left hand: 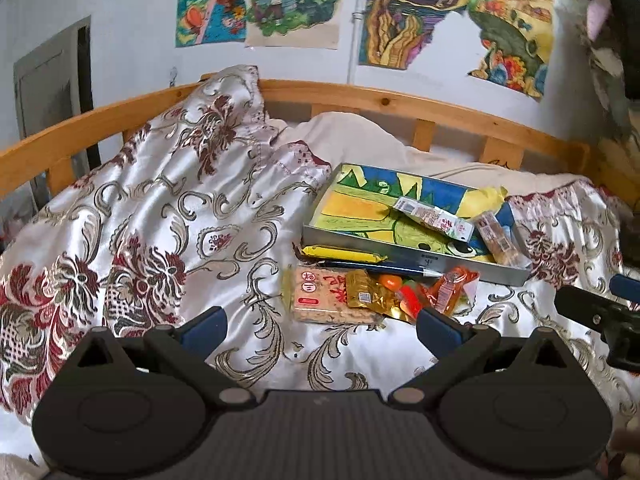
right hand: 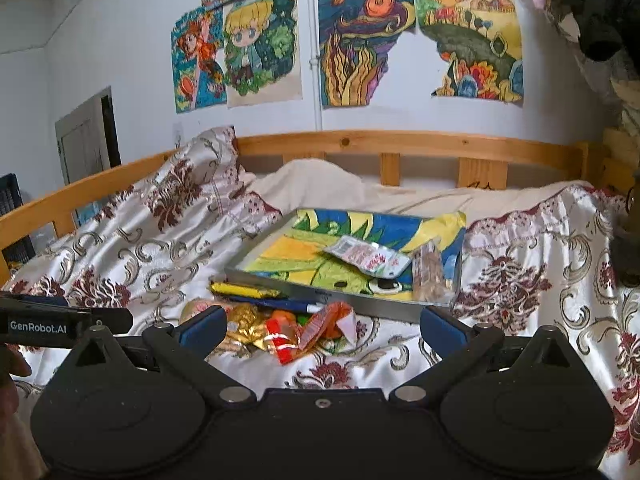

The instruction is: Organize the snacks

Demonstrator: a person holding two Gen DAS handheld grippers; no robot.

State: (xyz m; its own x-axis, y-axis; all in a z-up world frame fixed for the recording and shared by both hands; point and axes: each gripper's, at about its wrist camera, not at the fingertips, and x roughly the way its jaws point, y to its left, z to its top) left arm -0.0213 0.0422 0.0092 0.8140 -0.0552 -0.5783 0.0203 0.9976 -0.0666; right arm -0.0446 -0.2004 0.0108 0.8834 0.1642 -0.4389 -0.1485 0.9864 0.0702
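A shallow metal tray (left hand: 404, 251) (right hand: 280, 285) with a colourful drawing inside lies on the bed. In it lie a white-and-red packet (left hand: 434, 218) (right hand: 368, 258) and a clear packet of brown biscuits (left hand: 498, 236) (right hand: 430, 274). Loose snacks lie in front of the tray: a yellow bar (left hand: 340, 254) (right hand: 244, 290), a square cracker pack (left hand: 320, 294), a gold packet (left hand: 366, 296) (right hand: 244, 324) and an orange wrapper (left hand: 450, 288) (right hand: 326, 320). My left gripper (left hand: 320, 330) is open and empty, just short of the pile. My right gripper (right hand: 322, 330) is open and empty over the pile's near edge.
The bed has a rumpled white-and-maroon floral cover (left hand: 160, 220) (right hand: 540, 280) and a wooden rail (left hand: 400, 104) (right hand: 400, 142) behind. Posters hang on the wall. The right gripper shows at the right edge of the left wrist view (left hand: 600, 312); the left gripper shows at the left edge of the right wrist view (right hand: 60, 322).
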